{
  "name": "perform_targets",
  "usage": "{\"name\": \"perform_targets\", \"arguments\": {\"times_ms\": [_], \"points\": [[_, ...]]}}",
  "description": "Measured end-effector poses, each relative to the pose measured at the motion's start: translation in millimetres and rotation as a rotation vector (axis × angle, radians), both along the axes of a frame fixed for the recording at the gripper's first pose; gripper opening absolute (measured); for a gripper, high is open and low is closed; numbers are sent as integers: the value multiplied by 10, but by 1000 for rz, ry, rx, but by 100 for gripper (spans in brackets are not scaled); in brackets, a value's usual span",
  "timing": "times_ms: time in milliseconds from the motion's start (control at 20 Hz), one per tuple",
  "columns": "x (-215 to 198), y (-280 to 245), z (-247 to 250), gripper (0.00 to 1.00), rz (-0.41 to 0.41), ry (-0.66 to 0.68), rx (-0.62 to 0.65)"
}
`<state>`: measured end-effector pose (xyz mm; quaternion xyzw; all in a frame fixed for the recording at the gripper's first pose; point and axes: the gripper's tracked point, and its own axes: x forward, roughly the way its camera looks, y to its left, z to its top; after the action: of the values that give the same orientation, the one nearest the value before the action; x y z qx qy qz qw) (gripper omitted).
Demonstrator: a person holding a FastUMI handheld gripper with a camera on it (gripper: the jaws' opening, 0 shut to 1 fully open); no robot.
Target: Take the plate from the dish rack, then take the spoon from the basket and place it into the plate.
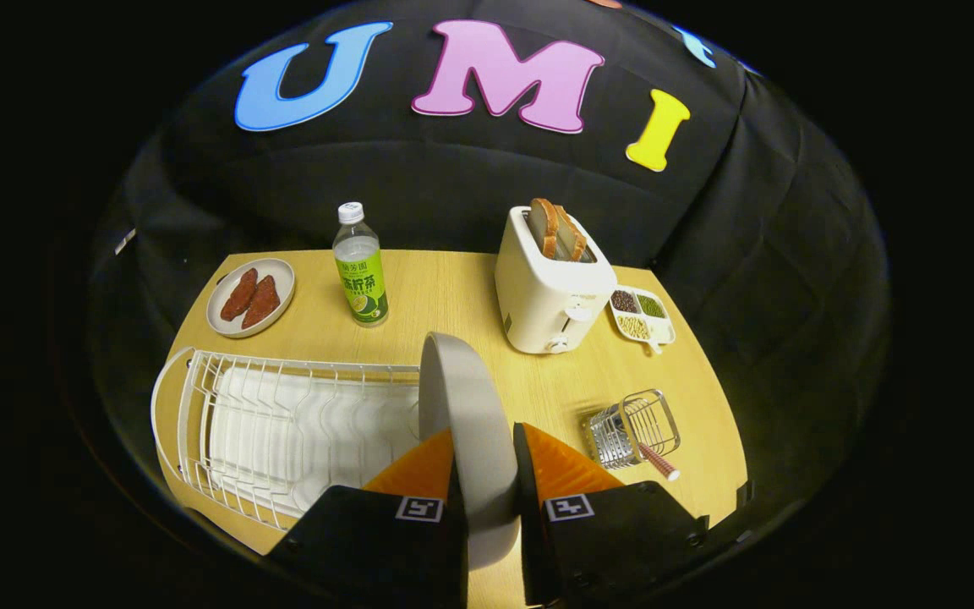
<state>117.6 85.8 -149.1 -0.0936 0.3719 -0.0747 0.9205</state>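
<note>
Edge-on, the round grey plate [466, 423] stands clamped between the gripper [487, 461] fingers, clear of the white wire dish rack [284, 423] at nine o'clock; the patterned-handled spoon [659, 463] waits in the wire basket [635, 427] at three o'clock.

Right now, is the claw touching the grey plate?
Touching. In the gripper view, the grey plate stands on edge between the claw's two fingers, which press on its two faces, just right of the dish rack.
</note>
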Motion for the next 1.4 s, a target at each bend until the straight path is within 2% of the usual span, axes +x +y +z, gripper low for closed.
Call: {"name": "perform_targets", "arguments": {"times_ms": [150,350,550,650,900,1400], "points": [[39,56,40,29,52,-5,-83],[70,-27,160,28,17,-34,-92],[101,-211,223,28,-33,-42,-15],[33,-259,229,25,-47,-43,14],[-232,-388,201,23,-22,-19,99],[-1061,-956,786,23,60,-70,339]]}}
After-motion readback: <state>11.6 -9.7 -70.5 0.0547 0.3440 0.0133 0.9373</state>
